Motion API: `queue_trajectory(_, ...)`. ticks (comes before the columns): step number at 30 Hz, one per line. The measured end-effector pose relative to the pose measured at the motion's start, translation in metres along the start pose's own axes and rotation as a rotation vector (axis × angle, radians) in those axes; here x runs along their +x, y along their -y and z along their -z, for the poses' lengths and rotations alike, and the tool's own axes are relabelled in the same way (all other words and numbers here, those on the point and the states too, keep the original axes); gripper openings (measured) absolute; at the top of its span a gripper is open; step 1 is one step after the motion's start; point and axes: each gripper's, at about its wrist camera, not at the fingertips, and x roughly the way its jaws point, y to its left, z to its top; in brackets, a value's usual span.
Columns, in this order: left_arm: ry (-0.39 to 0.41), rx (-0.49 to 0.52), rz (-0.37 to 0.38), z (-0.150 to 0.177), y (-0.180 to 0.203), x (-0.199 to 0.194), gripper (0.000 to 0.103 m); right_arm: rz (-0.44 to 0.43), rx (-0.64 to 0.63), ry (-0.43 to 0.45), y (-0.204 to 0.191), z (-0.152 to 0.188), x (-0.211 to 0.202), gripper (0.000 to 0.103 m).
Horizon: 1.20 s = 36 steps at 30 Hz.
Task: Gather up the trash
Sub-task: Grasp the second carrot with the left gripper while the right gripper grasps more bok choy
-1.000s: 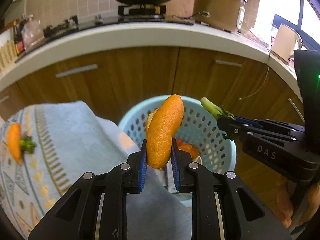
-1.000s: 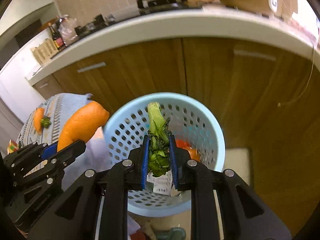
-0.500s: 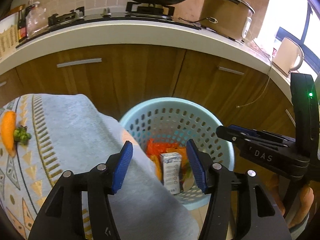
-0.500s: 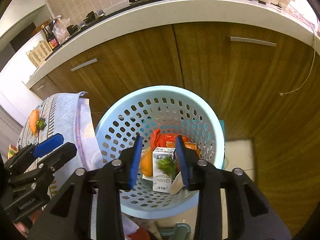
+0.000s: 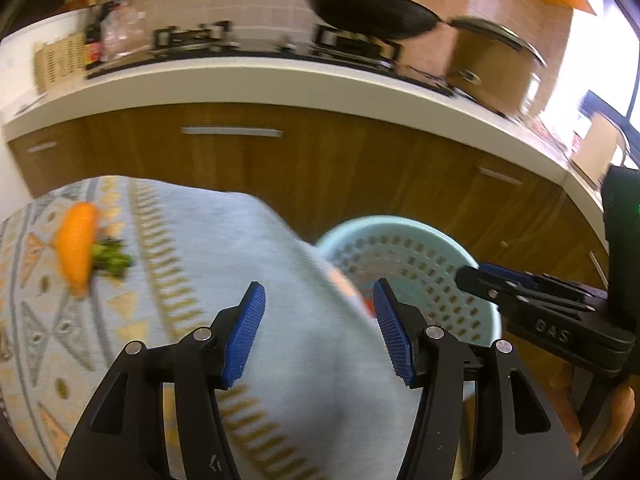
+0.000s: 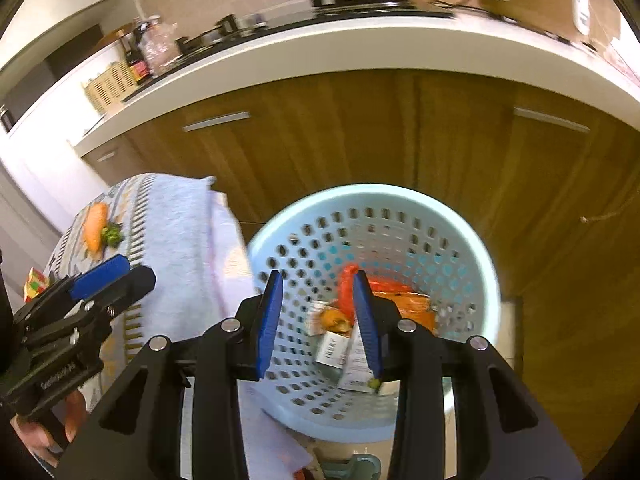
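A light blue perforated basket [image 6: 472,240] stands on the floor by the cabinets and holds an orange wrapper [image 6: 404,300], small cartons and peel; it also shows in the left wrist view [image 5: 420,248]. My right gripper [image 6: 318,308] is open and empty above the basket's near rim. My left gripper [image 5: 320,332] is open and empty over the cloth's edge, left of the basket. An orange peel [image 5: 76,248] with a green vegetable scrap [image 5: 112,258] lies on the patterned blue tablecloth [image 5: 200,240], far left; it also shows in the right wrist view [image 6: 96,228].
Wooden cabinets [image 6: 360,140] under a white counter [image 5: 240,80] stand behind the basket. A wok [image 5: 372,12] and a pot [image 5: 492,68] sit on the counter. A small coloured box [image 6: 36,284] lies at the table's left edge.
Both grippers opened and dropped the orange peel and the green scrap into the basket. The left gripper has since swung left, over the cloth.
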Motion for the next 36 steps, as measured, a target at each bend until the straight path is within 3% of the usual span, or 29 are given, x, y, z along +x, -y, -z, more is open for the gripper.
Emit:
queue_trajectory(10, 0.080, -0.230, -0.192, -0.015, -0.125, -0.028, 0.058, -0.080, -0.156, -0.012, -0.088, -0.016, 0.024, 0.033)
queue_trajectory(12, 0.066, -0.250, -0.198, -0.018, -0.143, -0.024, 0.065, -0.090, -0.186, -0.015, -0.103, -0.016, 0.029, 0.033)
queue_trajectory(20, -0.022, -0.263, -0.176, -0.023, -0.181, 0.012, 0.065, -0.130, -0.300, -0.053, -0.161, -0.019, 0.054, 0.033)
queue_trajectory(22, -0.026, -0.278, -0.164, -0.021, -0.186, 0.017, 0.059, -0.137, -0.325, -0.063, -0.172, -0.021, 0.059, 0.033)
queue_trajectory(24, -0.026, -0.306, -0.095, -0.020, -0.189, 0.017, 0.041, -0.151, -0.348, -0.073, -0.181, -0.023, 0.063, 0.033)
queue_trajectory(25, -0.024, -0.310, -0.082, -0.019, -0.190, 0.017, 0.039, -0.164, -0.363, -0.077, -0.187, -0.024, 0.065, 0.033)
queue_trajectory(27, -0.007, -0.294, -0.101, -0.019, -0.188, 0.010, 0.024, -0.200, -0.397, -0.079, -0.201, -0.025, 0.070, 0.041)
queue_trajectory(29, 0.002, -0.301, -0.107, -0.017, -0.189, 0.001, 0.024, -0.247, -0.426, -0.074, -0.214, -0.026, 0.076, 0.049)
queue_trajectory(32, 0.021, -0.334, -0.099, -0.010, -0.198, -0.019, 0.024, -0.280, -0.448, -0.100, -0.231, -0.028, 0.093, 0.049)
queue_trajectory(36, 0.034, -0.372, -0.157, 0.007, -0.211, -0.039, 0.024, -0.285, -0.466, -0.066, -0.249, -0.033, 0.106, 0.049)
